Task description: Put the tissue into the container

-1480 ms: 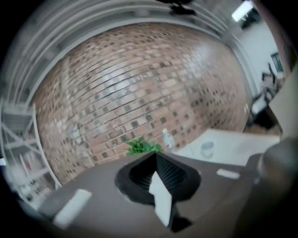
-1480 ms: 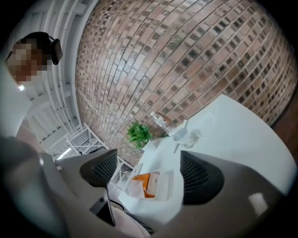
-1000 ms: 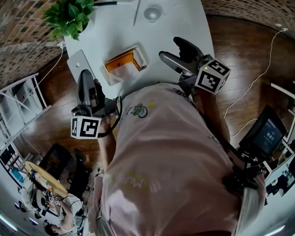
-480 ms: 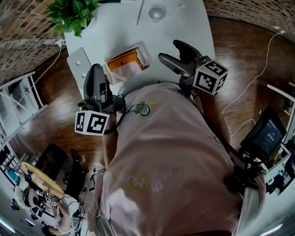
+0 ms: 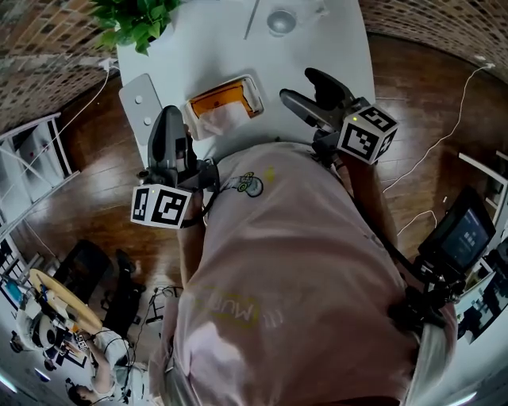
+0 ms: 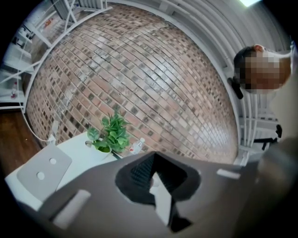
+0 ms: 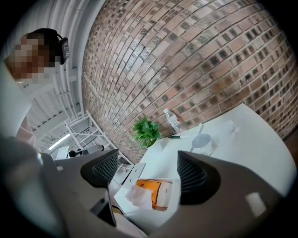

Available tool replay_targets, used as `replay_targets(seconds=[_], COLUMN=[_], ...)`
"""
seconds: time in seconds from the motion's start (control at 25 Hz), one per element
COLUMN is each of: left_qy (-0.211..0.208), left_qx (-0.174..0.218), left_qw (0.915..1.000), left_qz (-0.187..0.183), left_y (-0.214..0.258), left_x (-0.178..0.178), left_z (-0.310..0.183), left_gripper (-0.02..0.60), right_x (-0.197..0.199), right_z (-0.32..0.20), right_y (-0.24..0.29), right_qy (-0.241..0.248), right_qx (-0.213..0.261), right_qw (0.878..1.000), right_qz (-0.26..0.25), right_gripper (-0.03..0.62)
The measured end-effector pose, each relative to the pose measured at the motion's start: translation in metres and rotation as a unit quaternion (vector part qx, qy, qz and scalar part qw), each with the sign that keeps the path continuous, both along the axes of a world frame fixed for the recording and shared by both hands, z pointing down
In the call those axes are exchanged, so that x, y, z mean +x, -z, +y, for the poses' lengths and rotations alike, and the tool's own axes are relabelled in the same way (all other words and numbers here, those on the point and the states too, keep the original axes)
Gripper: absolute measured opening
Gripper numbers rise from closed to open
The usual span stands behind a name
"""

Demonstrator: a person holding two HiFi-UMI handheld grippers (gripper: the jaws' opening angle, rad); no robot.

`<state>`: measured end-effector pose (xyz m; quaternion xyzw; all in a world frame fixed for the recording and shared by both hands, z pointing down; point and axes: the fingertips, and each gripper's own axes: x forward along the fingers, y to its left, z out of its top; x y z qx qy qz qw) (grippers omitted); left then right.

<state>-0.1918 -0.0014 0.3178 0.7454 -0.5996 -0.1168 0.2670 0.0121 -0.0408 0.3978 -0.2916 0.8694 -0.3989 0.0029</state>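
A white container [image 5: 225, 104] with an orange inside lies on the white table [image 5: 317, 40], near its front edge. A white tissue [image 5: 218, 121] pokes out of its near end. In the right gripper view the container [image 7: 158, 193] and tissue [image 7: 141, 196] show past the jaws. My right gripper [image 5: 298, 86] hangs over the table to the right of the container; its jaws are wide and closing, with nothing between them. My left gripper [image 5: 169, 120] is shut and empty, just left of the container, and it [image 6: 156, 179] points up at a brick wall.
A potted plant [image 5: 135, 16] stands at the table's far left, with a grey board [image 5: 141, 95] in front of it. A bowl [image 5: 281, 19] sits at the back, and a bottle [image 7: 173, 121] by the wall. Wooden floor surrounds the table, with a white shelf [image 5: 32, 151] at left.
My left gripper has moved up and to the right, closer to the container. The right gripper has barely moved and its jaws have narrowed a little.
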Motion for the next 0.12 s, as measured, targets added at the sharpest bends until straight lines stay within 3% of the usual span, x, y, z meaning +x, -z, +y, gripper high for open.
replay_targets(seconds=[0.12], left_qy=[0.006], left_qx=[-0.007], left_qw=[0.9999], left_qz=[-0.005], left_y=[-0.0027], left_x=[-0.0033], left_z=[0.0019], left_gripper=[0.005], right_x=[0.0003], right_z=[0.0019], right_y=[-0.0042], right_qy=[0.0], right_qx=[-0.009], right_qw=[1.0], right_qz=[0.002], right_gripper=[0.391])
